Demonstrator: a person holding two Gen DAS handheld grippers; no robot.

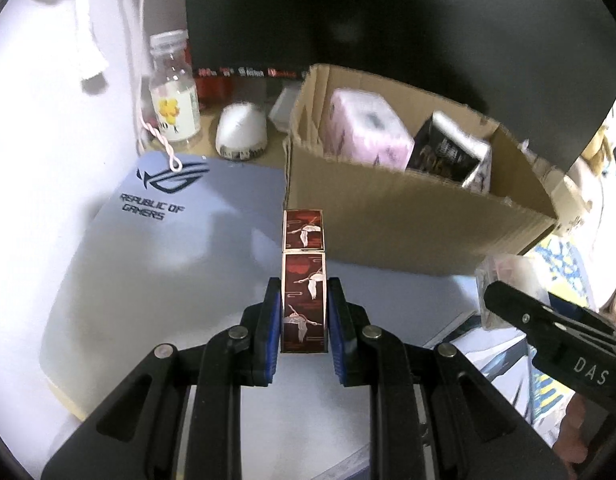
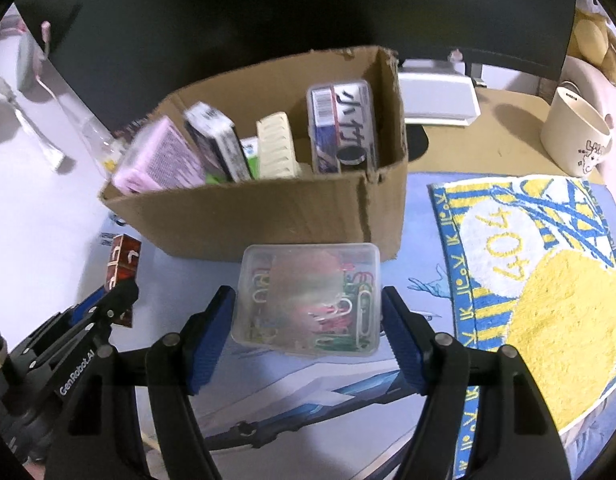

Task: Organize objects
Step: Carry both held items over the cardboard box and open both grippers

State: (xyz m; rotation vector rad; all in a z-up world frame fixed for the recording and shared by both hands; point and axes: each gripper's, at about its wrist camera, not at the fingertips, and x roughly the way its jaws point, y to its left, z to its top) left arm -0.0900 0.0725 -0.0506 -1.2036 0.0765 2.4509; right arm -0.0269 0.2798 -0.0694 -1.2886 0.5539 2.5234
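My left gripper (image 1: pixel 303 292) is shut on a slim dark-red box with white cranes (image 1: pixel 303 240), which points forward toward the open cardboard box (image 1: pixel 388 232). From the right wrist view, that red box (image 2: pixel 121 256) sticks up at the left, in front of the carton's left corner. My right gripper (image 2: pixel 308 294) has its blue pads against both sides of a clear plastic case of coloured paper clips (image 2: pixel 308 300), just in front of the cardboard box's front wall (image 2: pixel 267 216). The carton holds a pink pack (image 2: pixel 159 160), a black box (image 2: pixel 215 140) and several other items.
A glass bottle (image 1: pixel 173 88) and a white rounded object (image 1: pixel 239 132) stand behind the grey mat (image 1: pixel 167 240) at the left. A yellow and blue towel (image 2: pixel 540 280) lies right of the carton, with a cream mug (image 2: pixel 576 136) behind it. A dark monitor fills the back.
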